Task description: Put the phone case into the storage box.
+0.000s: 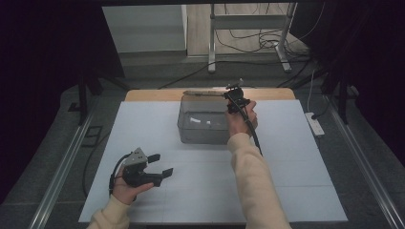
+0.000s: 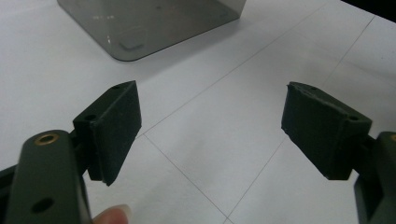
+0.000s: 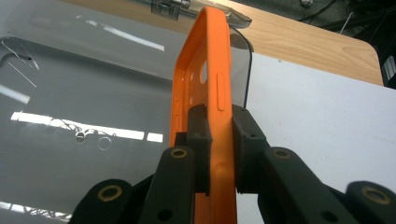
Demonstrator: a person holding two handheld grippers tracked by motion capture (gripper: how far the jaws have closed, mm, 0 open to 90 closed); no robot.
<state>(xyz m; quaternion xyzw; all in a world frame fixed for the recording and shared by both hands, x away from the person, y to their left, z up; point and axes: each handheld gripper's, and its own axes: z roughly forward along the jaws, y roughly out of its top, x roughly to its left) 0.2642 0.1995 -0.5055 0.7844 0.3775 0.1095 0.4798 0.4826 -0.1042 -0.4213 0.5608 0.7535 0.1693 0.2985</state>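
My right gripper (image 3: 219, 140) is clamped on an orange phone case (image 3: 210, 84), the two black pads pinching its side rail so that the case stands on edge and runs up and away from the jaws. In the right gripper view the case rises over the right-hand part of a clear grey plastic box (image 3: 93, 93). The box's hinged clear lid (image 3: 233, 16) stands just behind the top of the case, at twelve o'clock from the jaws. In the high view, I see the right gripper (image 1: 235, 98) at about one o'clock from table centre, over the far right corner of the box (image 1: 203, 126), with my right hand (image 1: 241, 119) wrapped round the handle and the cable trailing back along the sleeve. I cannot make out the case there.

My left gripper (image 1: 160, 164) sits low at about eight o'clock, held in my left hand (image 1: 126, 188) above the white table cover (image 1: 286, 181), well apart from the box. Its jaws are spread wide with nothing between them. In the left gripper view only the white cover (image 2: 210, 130) lies between the pads, and a corner of the box (image 2: 154, 23) is at eleven o'clock.
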